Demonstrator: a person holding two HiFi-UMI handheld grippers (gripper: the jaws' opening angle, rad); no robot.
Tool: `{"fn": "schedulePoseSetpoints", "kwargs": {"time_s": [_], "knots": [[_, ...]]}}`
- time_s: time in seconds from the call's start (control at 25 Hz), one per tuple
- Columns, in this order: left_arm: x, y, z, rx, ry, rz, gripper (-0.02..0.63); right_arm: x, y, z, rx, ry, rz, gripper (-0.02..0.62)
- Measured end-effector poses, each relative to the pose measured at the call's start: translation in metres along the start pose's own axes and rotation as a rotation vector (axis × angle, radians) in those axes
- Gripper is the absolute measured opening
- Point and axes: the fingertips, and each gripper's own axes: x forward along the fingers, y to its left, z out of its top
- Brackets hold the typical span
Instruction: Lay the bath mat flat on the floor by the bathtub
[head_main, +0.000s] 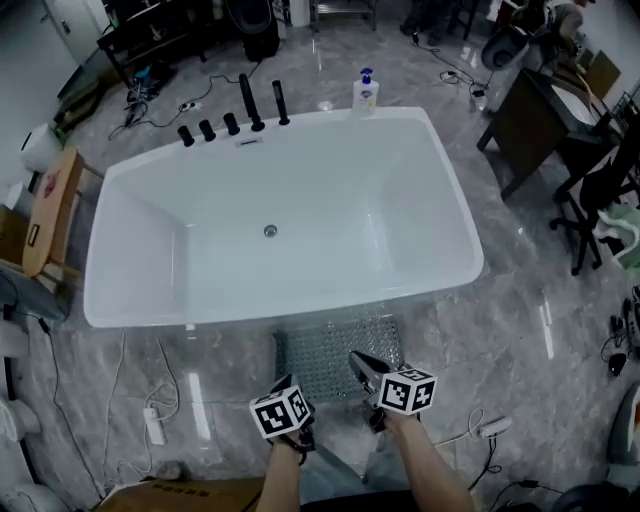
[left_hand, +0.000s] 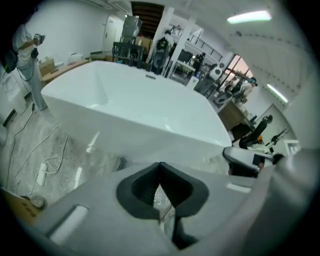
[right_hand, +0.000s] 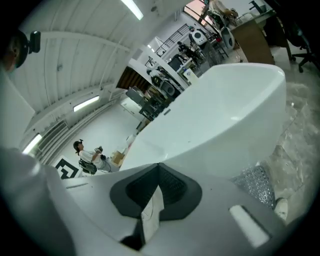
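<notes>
A white bathtub (head_main: 270, 225) stands on the grey marble floor (head_main: 520, 330), and the person faces its near long side with a claw in each hand. The clear, studded bath mat (head_main: 338, 352) is stretched between that near side of the tub and the two claws, not lying flat: its near edge is raised off the floor and pinched at two spots. The left claw (left_hand: 160, 172) is closed on the mat, a thin translucent fold showing between its dark pads (left_hand: 140, 187). The right claw (right_hand: 159, 172) is likewise clamped on it, a pale strip of mat caught between its pads (right_hand: 177, 187), while more of the studded sheet hangs at the lower right of that gripper view. In the head view the two marker cubes sit close together, just beside each other, over the mat's near edge. Whether the mat's far edge touches the floor cannot be told. On the tub's far rim stand a row of black faucet fittings (head_main: 232, 120) and a pump bottle (head_main: 365, 93). A white power strip (head_main: 154, 426) lies on the floor off the tub's near left corner.
</notes>
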Motion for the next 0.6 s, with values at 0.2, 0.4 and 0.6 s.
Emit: {"fn": "schedulePoseSetpoints", "kwargs": {"time_s": [0.2, 0.4, 0.6], "knots": [[-0.058, -0.054, 0.059, 0.033, -0.199, -0.08, 0.005, -0.023, 0.055, 0.06, -0.033, -0.111, 0.08, 0.003], [-0.111, -0.105, 0.123, 0.103, -0.374, -0.145, 0.005, -0.047, 0.101, 0.122, -0.114, -0.233, 0.153, 0.003], [-0.159, -0.142, 0.173, 0.201, -0.475, -0.174, 0.005, -0.074, 0.146, 0.172, -0.136, -0.334, 0.213, 0.003]]}}
